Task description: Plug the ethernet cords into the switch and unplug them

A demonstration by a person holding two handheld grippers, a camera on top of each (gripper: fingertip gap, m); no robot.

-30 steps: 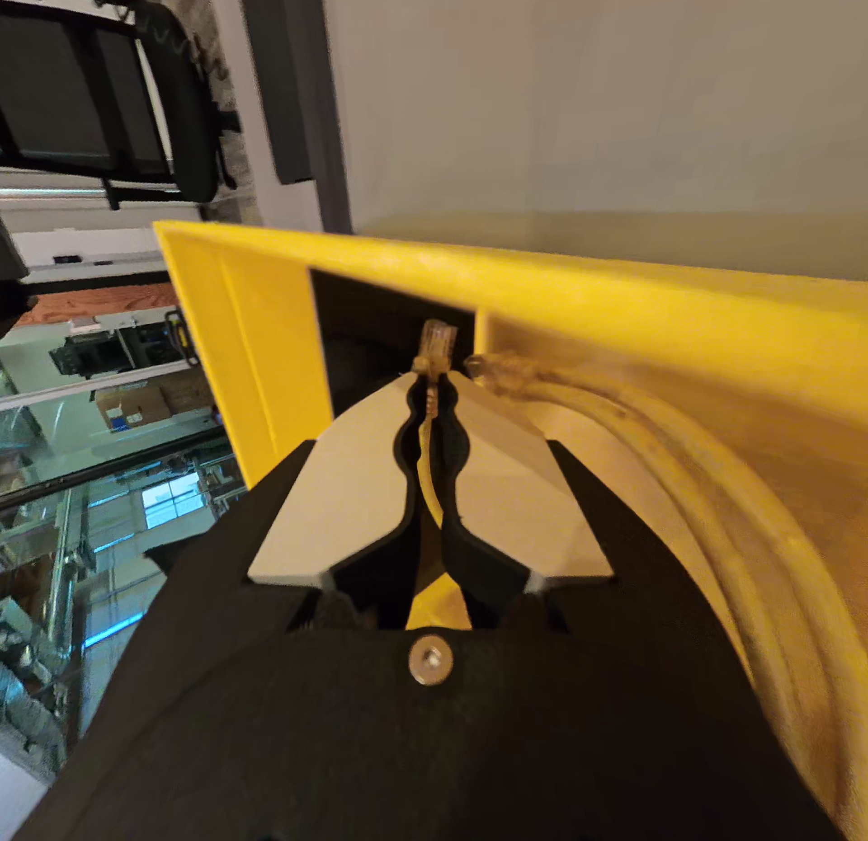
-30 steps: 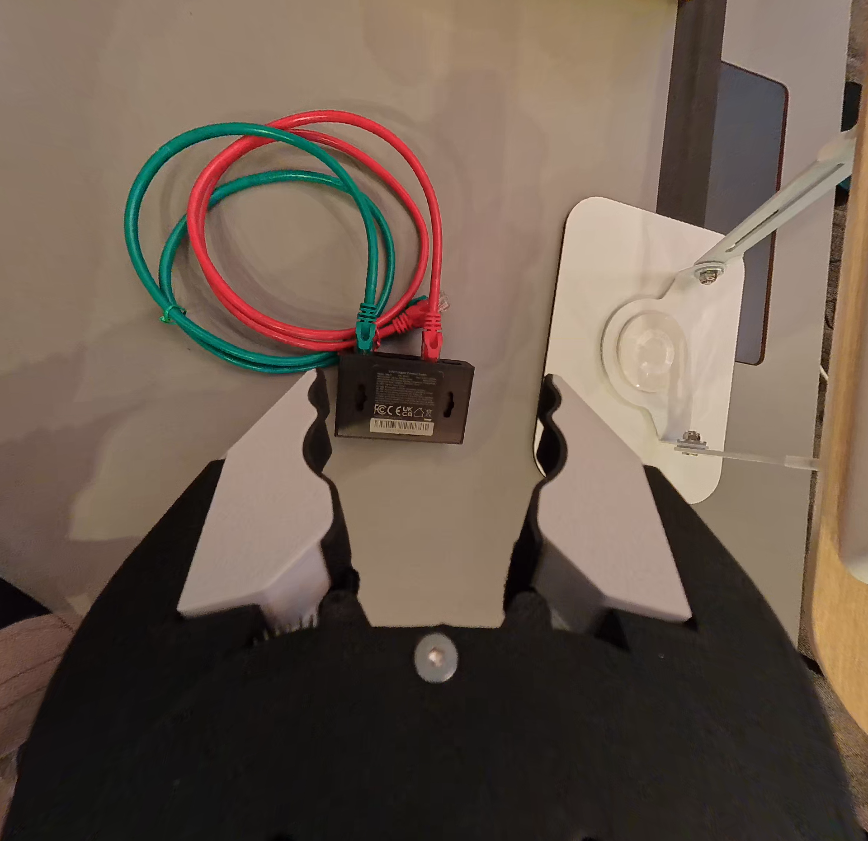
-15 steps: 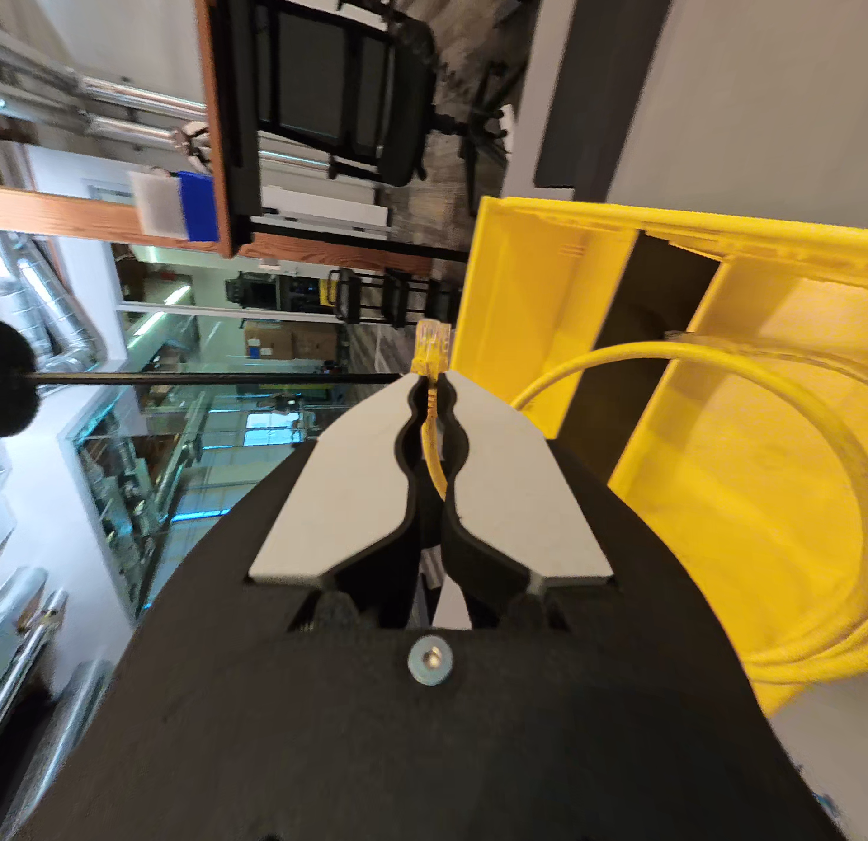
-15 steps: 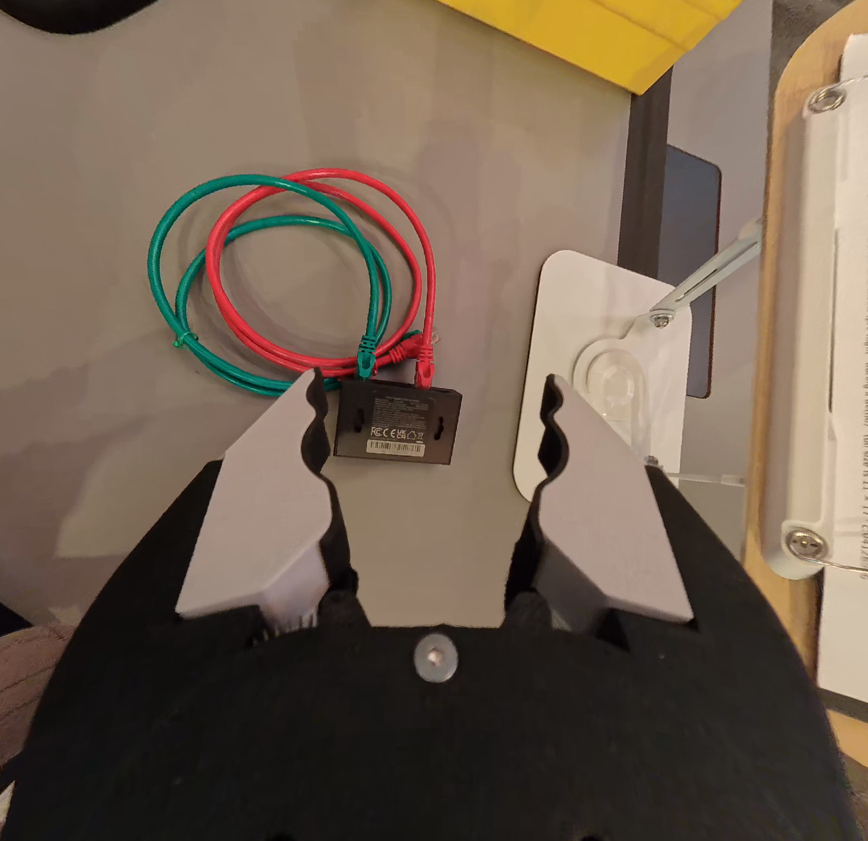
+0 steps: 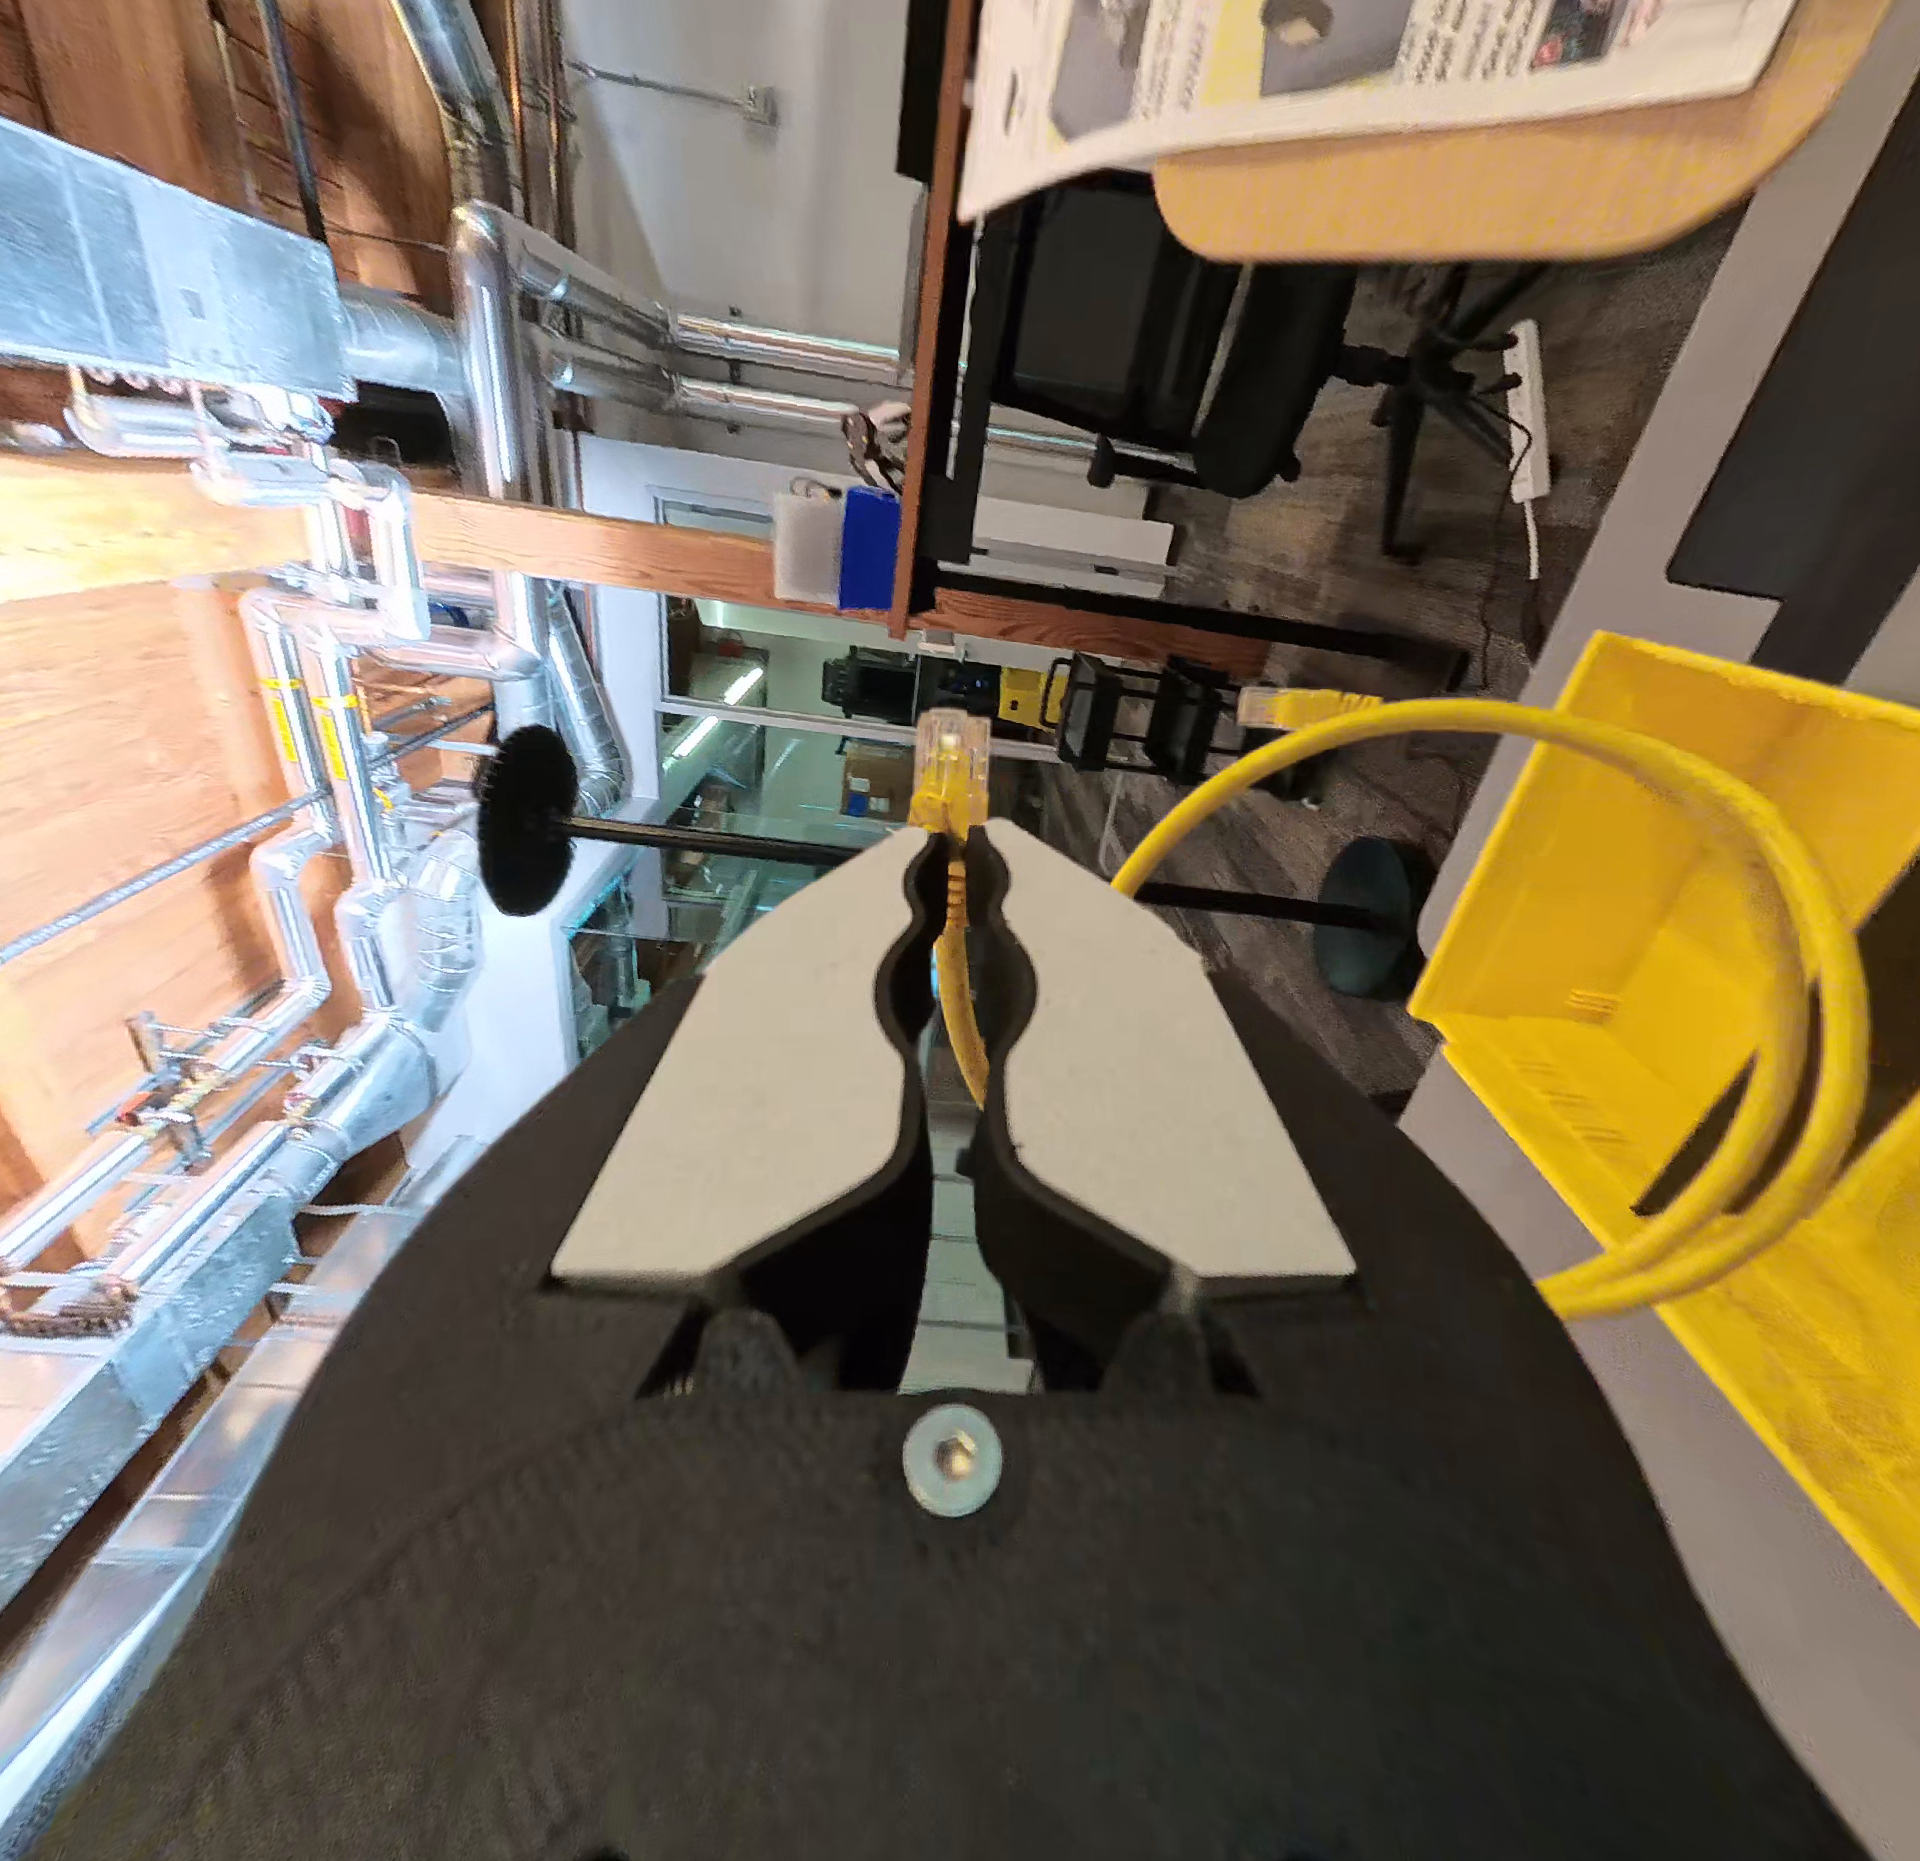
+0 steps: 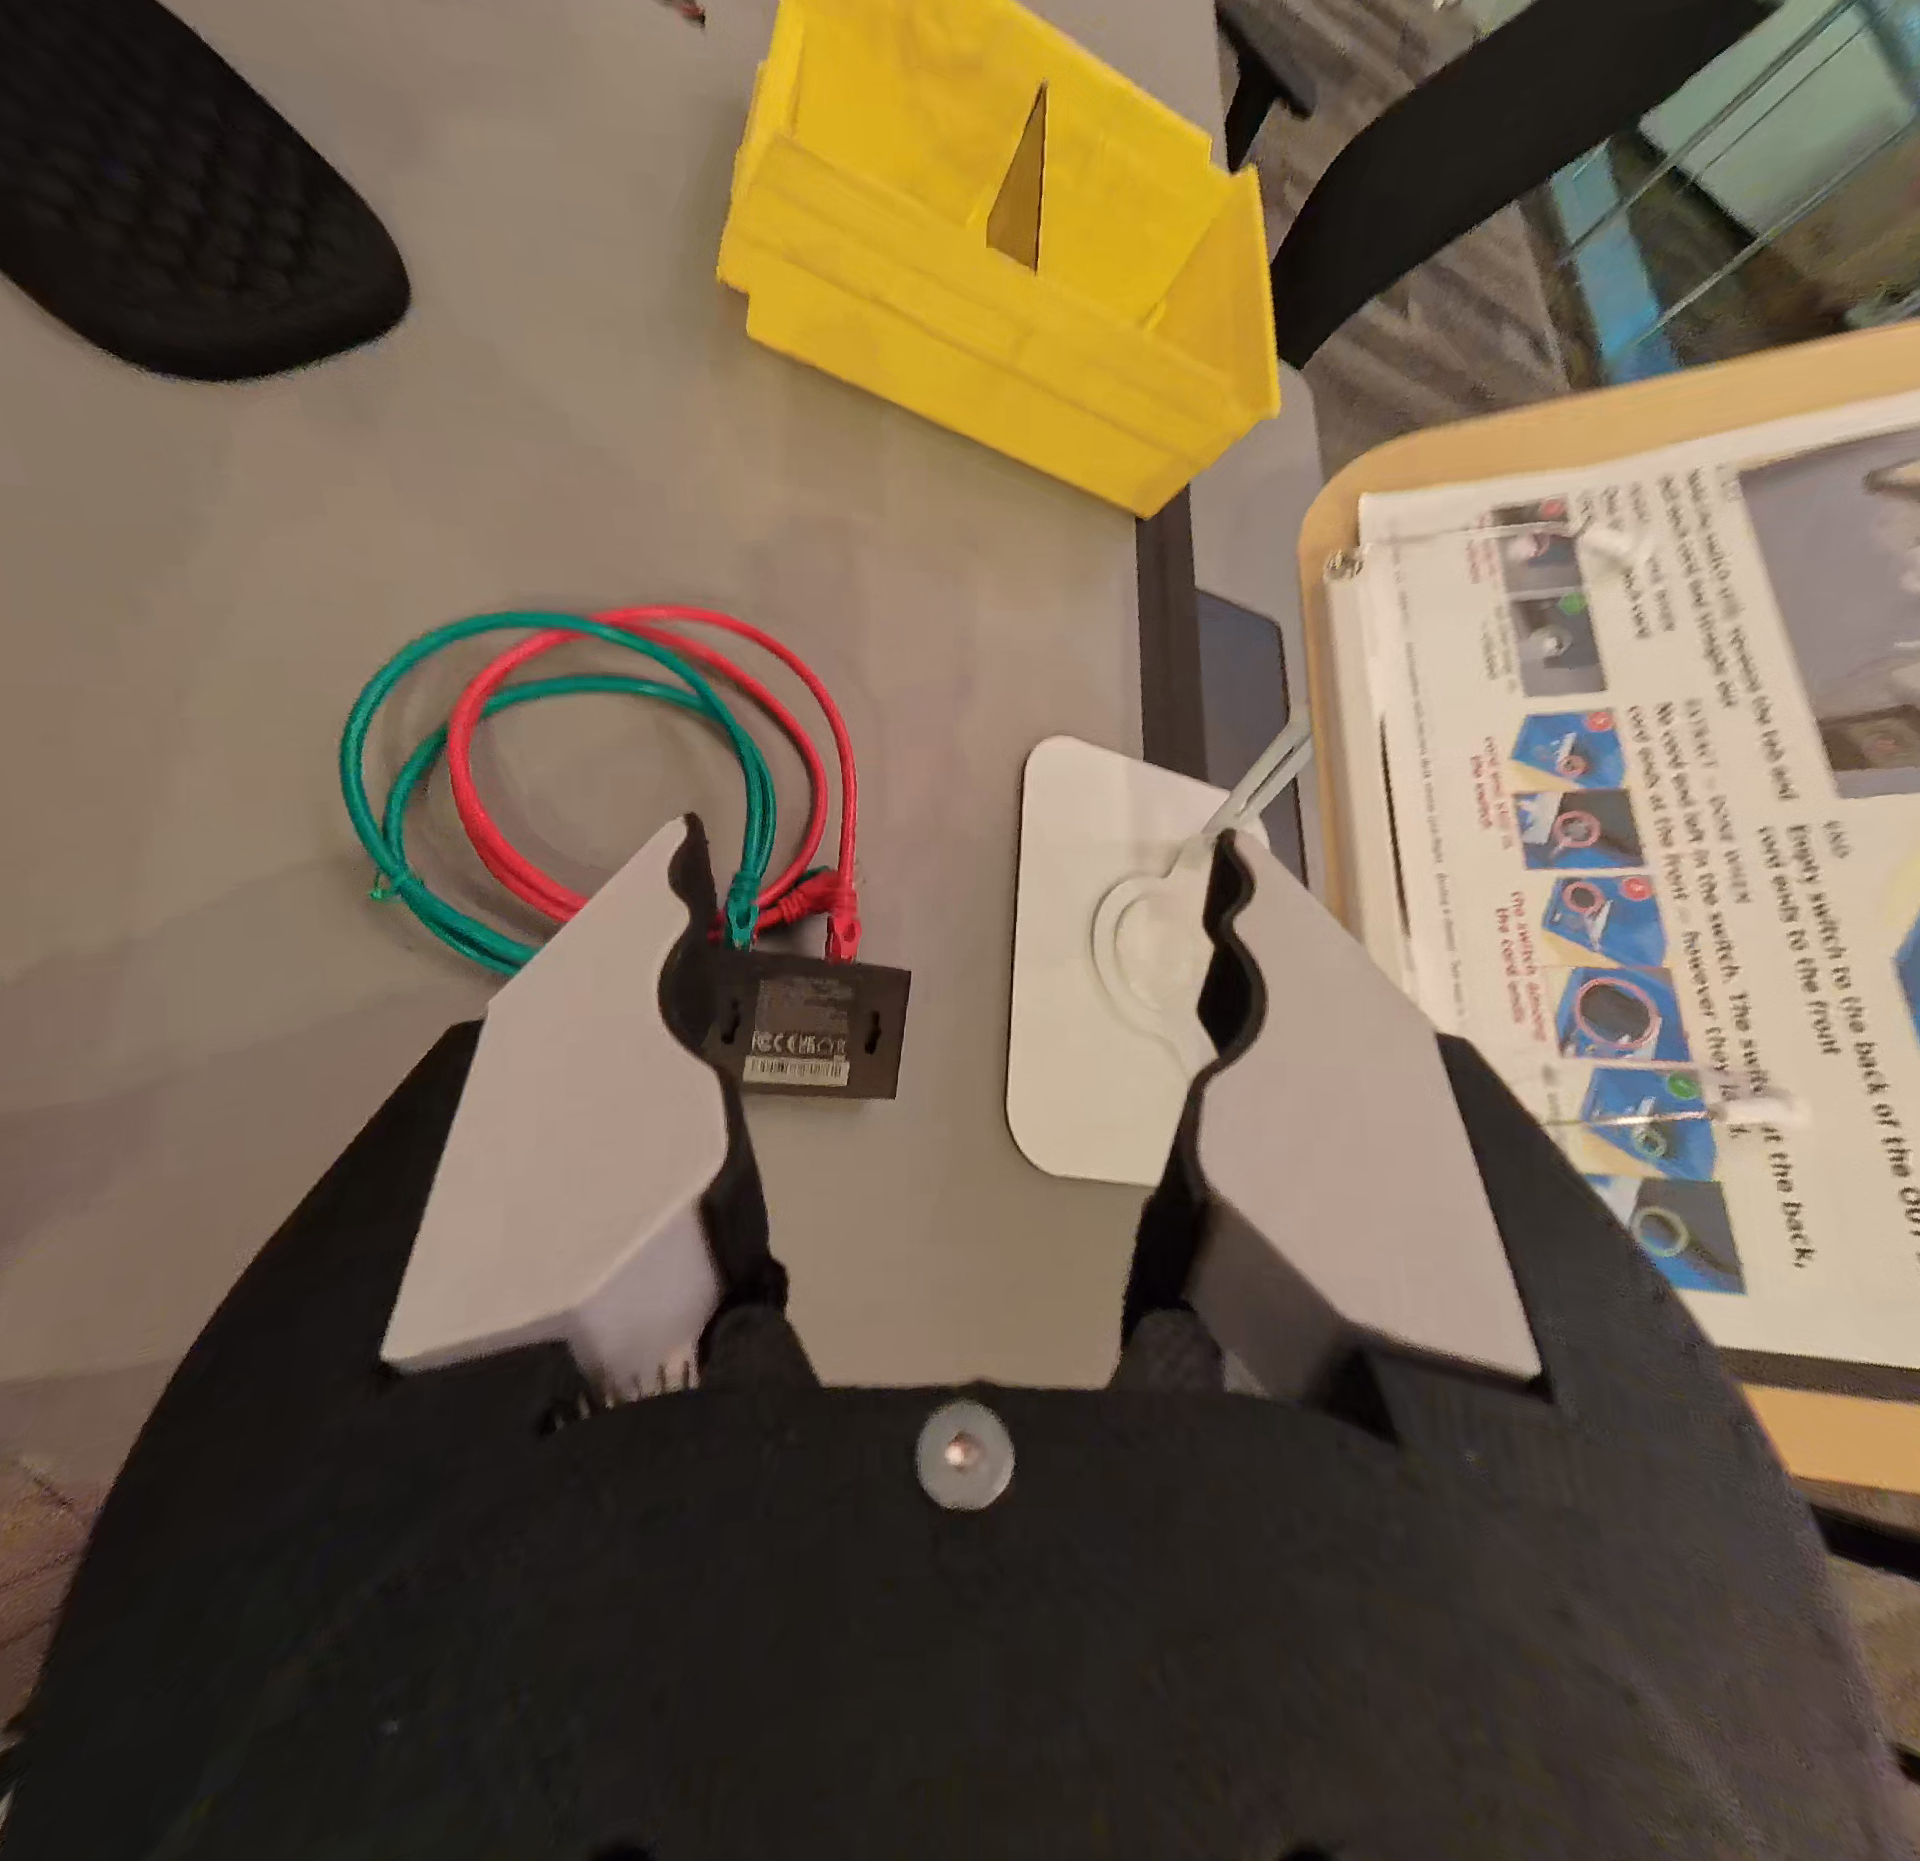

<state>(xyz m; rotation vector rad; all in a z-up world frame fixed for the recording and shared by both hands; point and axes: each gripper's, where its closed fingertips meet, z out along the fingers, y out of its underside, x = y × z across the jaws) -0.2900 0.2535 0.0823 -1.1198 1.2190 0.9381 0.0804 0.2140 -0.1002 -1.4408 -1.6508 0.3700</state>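
My left gripper is shut on a yellow ethernet cord just behind its plug, held in the air. The cord loops right over the yellow bin; its other plug hangs free. My right gripper is open and empty, high above the grey table. Below it lies the black switch, label side up. A green cord and a red cord are coiled on the table, with one plug each in the switch.
The yellow bin stands at the table's far side. A white plate with a clear arm lies right of the switch. A wooden board with printed sheets is at the right. A black mesh object is at the far left. One gripper's finger ends stand about 40 cm off the other's. The black switch is about 15 cm from my right fingertips and 50 cm from my left.
My left gripper has lifted the yellow cord's plug out of the bin and swung away from it, and the cord trails out. My right gripper has risen and drawn back, so the bin came into view.
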